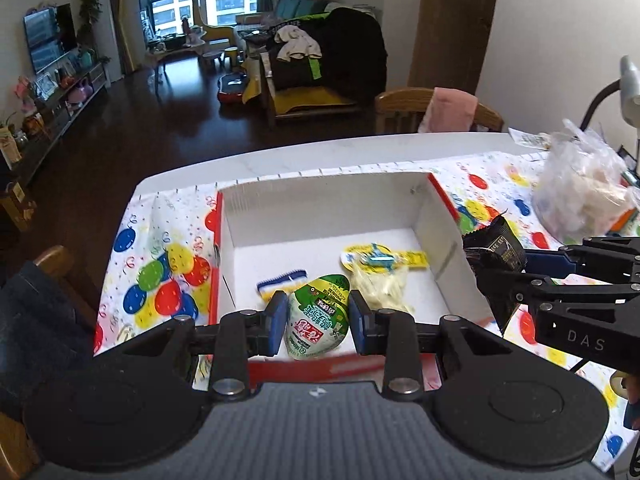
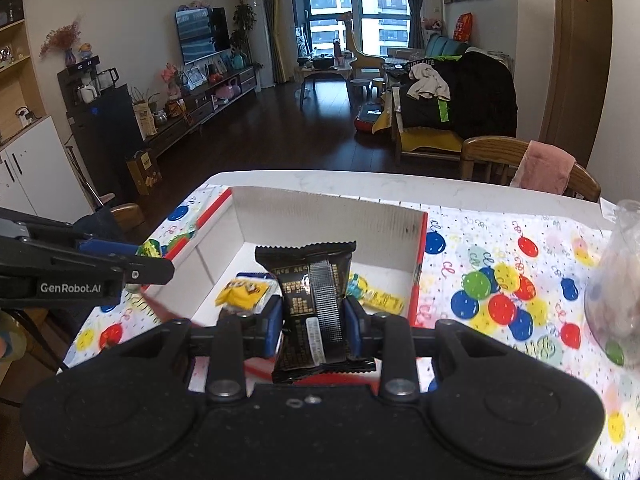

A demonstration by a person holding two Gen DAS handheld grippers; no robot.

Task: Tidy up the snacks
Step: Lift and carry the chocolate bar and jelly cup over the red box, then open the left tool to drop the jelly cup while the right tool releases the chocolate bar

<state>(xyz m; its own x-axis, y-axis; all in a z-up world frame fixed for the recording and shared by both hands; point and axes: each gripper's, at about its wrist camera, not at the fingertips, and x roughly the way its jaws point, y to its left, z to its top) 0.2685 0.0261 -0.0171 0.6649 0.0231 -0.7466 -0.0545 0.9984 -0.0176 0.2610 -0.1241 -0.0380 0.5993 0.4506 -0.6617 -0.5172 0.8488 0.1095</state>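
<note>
Snacks (image 1: pixel 318 322) in both tools, boxward

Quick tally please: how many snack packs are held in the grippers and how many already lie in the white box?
Held in grippers: 2, the green-and-white cone-shaped pack in the left gripper and the black foil packet in the right gripper.
Lying in the white cardboard box: 3, a blue-and-white-striped wrapper, a clear bag with yellow label, and a yellow packet.
Total: 5

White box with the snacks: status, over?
Left gripper clamps green-white cone packet. Right gripper clamps black foil packet. White cardboard box open, unobstructed.
</note>
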